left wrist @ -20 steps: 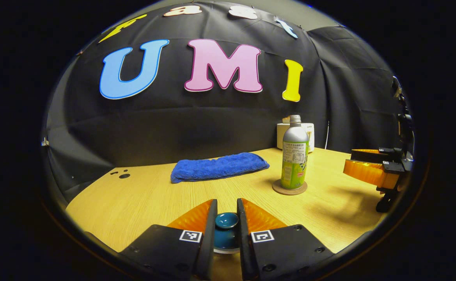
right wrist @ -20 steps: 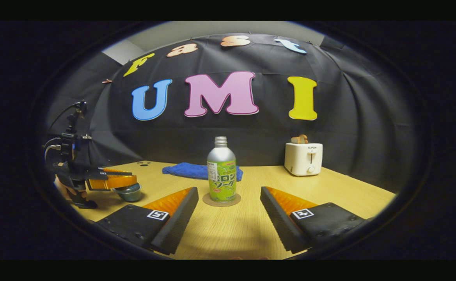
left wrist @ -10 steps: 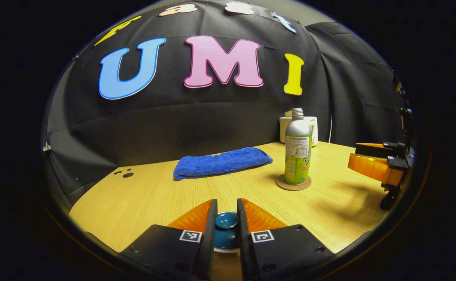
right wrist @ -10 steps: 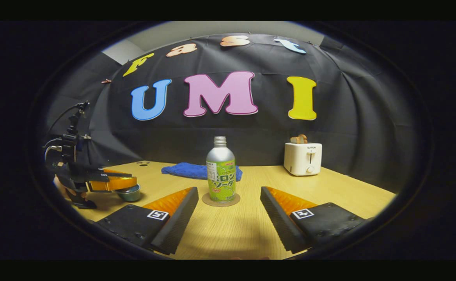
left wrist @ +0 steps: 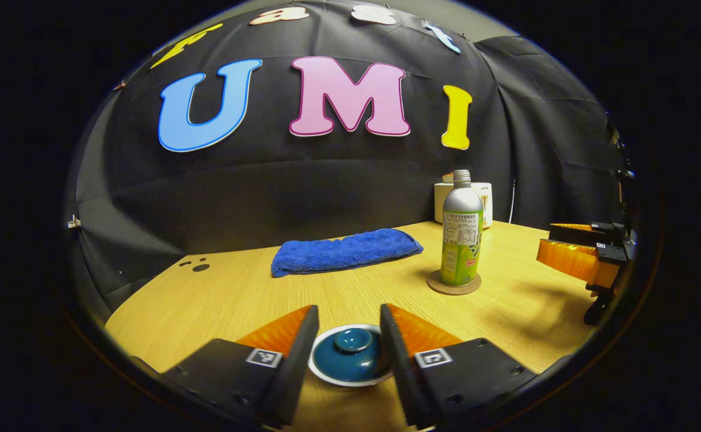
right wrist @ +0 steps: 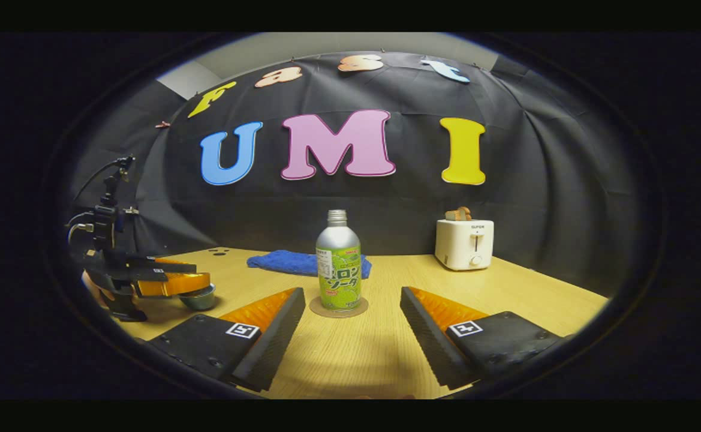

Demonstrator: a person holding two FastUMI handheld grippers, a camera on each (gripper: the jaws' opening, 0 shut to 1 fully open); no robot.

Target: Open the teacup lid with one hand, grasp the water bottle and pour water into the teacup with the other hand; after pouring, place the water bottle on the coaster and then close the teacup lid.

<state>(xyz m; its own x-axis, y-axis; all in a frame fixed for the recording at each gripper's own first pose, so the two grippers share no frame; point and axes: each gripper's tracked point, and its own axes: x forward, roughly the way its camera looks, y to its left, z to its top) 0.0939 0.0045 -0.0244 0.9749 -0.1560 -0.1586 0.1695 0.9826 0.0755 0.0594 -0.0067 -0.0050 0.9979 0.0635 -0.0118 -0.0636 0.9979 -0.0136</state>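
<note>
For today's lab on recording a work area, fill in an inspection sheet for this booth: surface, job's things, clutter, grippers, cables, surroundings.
Surface: wooden table, dry as far as visible.
Job's things: water bottle upright on coaster; teacup lid on the teacup.
Clutter: blue towel; white toaster at the back.
Grippers: left gripper open, fingers either side of the lid; right gripper open, short of the bottle.
Cables: thin lead above the left gripper.
Surroundings: black cloth wall.
</note>
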